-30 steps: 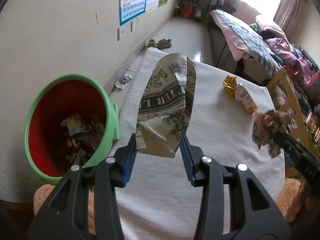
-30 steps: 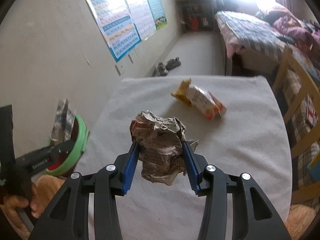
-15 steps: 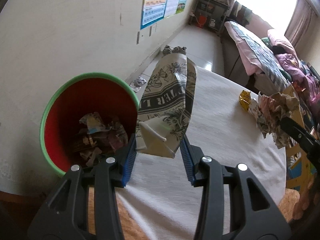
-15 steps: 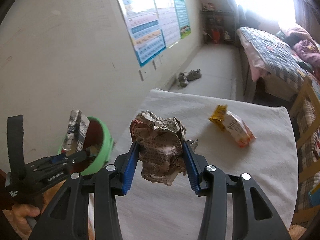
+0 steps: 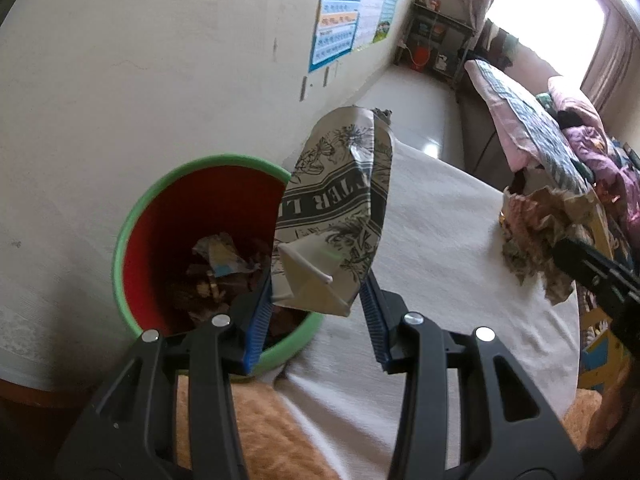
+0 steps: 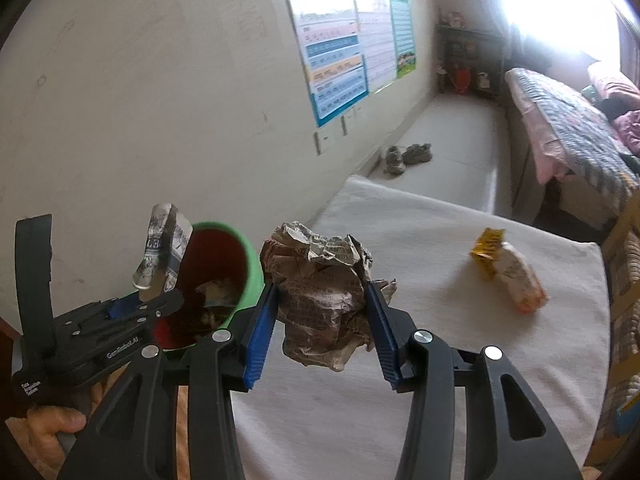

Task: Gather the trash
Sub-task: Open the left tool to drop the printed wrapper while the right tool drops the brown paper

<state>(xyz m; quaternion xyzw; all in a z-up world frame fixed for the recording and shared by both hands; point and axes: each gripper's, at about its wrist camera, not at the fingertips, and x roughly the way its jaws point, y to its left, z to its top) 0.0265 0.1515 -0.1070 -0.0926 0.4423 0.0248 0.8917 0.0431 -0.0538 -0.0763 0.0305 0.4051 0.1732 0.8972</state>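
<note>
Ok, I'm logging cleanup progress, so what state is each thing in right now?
Left gripper: shut on a flattened carton.
Right gripper: shut on a crumpled paper.
Bin: open, partly filled with trash.
Snack wrapper: lying on the table, not yet collected.

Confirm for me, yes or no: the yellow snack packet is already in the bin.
No, the yellow snack packet lies on the white table cloth, well apart from the green bin.

place: home bedroom | evidence: bed (image 6: pixel 560 128), shoes (image 6: pixel 408 156), wall posters (image 6: pixel 344 52)
</note>
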